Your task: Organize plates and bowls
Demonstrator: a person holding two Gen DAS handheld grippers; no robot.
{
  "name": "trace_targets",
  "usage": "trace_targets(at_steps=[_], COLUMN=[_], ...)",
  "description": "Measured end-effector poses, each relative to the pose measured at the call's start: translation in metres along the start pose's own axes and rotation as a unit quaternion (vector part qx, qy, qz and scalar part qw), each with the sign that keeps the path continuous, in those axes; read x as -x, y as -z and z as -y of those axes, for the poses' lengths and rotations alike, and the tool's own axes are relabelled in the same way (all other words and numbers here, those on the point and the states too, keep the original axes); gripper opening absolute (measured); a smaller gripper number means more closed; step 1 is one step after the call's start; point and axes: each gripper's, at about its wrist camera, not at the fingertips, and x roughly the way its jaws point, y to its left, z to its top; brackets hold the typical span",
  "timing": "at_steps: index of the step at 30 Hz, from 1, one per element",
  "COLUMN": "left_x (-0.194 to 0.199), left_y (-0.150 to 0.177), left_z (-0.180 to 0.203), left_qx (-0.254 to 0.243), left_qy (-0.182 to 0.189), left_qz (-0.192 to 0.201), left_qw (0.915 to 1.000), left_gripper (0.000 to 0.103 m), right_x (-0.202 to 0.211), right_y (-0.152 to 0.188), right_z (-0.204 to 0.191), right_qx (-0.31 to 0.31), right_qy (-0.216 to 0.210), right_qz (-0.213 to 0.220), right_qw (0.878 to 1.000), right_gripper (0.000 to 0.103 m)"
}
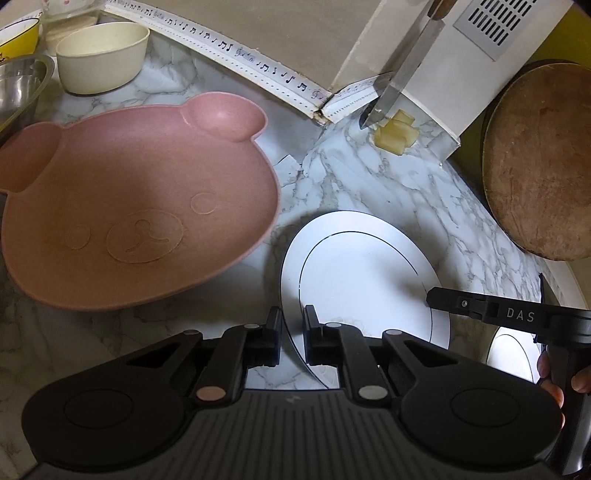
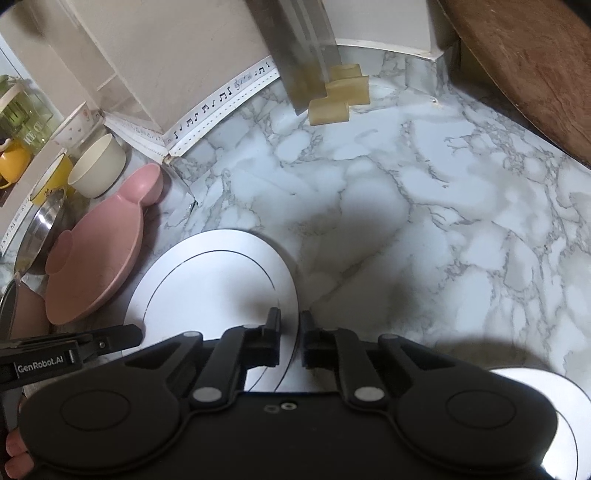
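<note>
So I am gripping the white plate (image 1: 362, 280) with both claws at once: the left claw (image 1: 292, 334) is pinched narrow on its near-left rim, and the right claw (image 2: 290, 334) is pinched narrow on the opposite rim. The plate is sitting on the marble worktop (image 2: 424, 221) just right of the pink bear plate (image 1: 140, 199), and whether it is already lifting off I cannot quite tell. Sorting is barely begun, I judge: nothing is stacked yet, and every dish is standing singly. Counting outward from the bear plate: two white plates, the held one and a second white plate (image 2: 576, 413) beyond it at the near edge; one pink plate; behind it one cream bowl (image 1: 103, 57), one yellow bowl (image 1: 18, 35) and one steel bowl (image 1: 22, 85). Left to do, by my reading, is nesting the bowls and piling the plates.
</note>
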Motion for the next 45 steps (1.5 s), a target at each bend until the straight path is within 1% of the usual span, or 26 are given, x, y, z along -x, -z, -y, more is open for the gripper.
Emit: trace_targets(at_steps=[5, 9, 16, 24, 30, 37, 45], left_x=[0.006, 0.015, 0.029, 0.036, 0.031, 0.021, 0.003], left_y=[0.0, -0.001, 0.001, 0.008, 0.018, 0.035, 0.055], left_z=[0.006, 0.015, 0.037, 0.065, 0.091, 0.124, 0.158], left_qx=[-0.01, -0.028, -0.057, -0.103, -0.143, -0.193, -0.244], left_qy=[0.005, 0.011, 0.035, 0.069, 0.092, 0.113, 0.121], left_qz=[0.004, 0.01, 0.012, 0.003, -0.012, -0.032, -0.056], left_qw=[0.9999, 0.9995, 0.9977, 0.9923, 0.9854, 0.9742, 0.9606], left_gripper=[0.01, 0.01, 0.01, 0.01, 0.01, 0.01, 0.01], right_x=[0.01, 0.025, 0.06, 0.099, 0.124, 0.147, 0.162], right_y=[0.004, 0.008, 0.02, 0.042, 0.067, 0.102, 0.135], right_z=[0.001, 0.002, 0.008, 0.019, 0.036, 0.059, 0.083], right_qx=[-0.002, -0.007, -0.029, -0.066, -0.105, -0.153, -0.2], right_qy=[0.002, 0.0, 0.01, 0.036, 0.057, 0.084, 0.107], right_qz=[0.012, 0.024, 0.047, 0.076, 0.091, 0.106, 0.109], right_qw=[1.0, 1.0, 0.998, 0.994, 0.989, 0.979, 0.968], right_gripper=[0.01, 0.01, 0.009, 0.009, 0.009, 0.009, 0.009])
